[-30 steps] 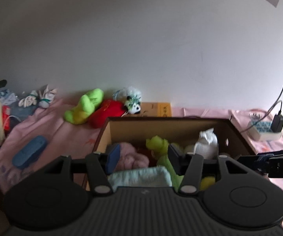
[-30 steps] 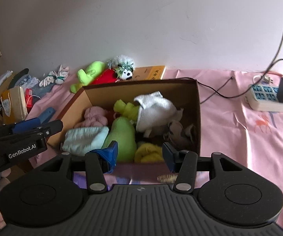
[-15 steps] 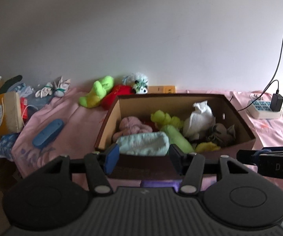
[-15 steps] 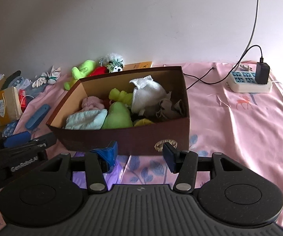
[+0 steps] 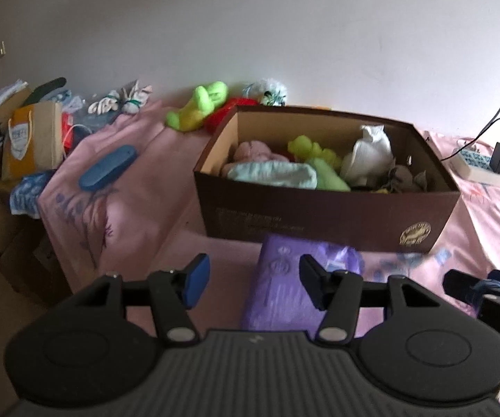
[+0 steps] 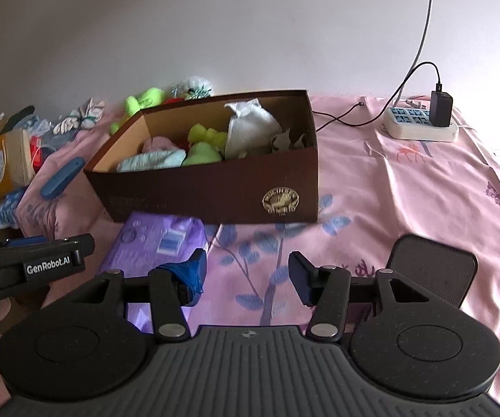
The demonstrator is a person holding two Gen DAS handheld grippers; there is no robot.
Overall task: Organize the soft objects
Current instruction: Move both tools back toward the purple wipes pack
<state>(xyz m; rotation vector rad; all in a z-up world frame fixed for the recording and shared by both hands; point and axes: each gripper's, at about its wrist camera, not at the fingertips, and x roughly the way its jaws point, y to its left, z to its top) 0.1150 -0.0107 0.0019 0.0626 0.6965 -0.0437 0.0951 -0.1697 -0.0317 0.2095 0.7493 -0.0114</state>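
A brown cardboard box (image 5: 323,208) (image 6: 215,191) sits on the pink bedsheet, filled with soft things: a light blue towel (image 5: 274,173), pink cloth (image 5: 250,149), green plush (image 5: 323,170) and a white cloth (image 6: 250,125). A purple soft pack (image 5: 284,295) (image 6: 152,246) lies in front of the box. A green plush (image 5: 198,107), a red one (image 5: 220,118) and a white fluffy toy (image 5: 267,90) lie behind the box. My left gripper (image 5: 255,283) is open above the purple pack. My right gripper (image 6: 248,276) is open over the sheet.
A white power strip (image 6: 420,127) with a black charger and cables lies at the right. A blue case (image 5: 107,166) lies left of the box. A paper bag (image 5: 31,139), cartons and clutter stand at the far left. A black mesh pad (image 6: 430,274) lies at the right.
Both grippers have pulled back and away from the box. The box front and the purple pack have come into view. Both stay open and empty.
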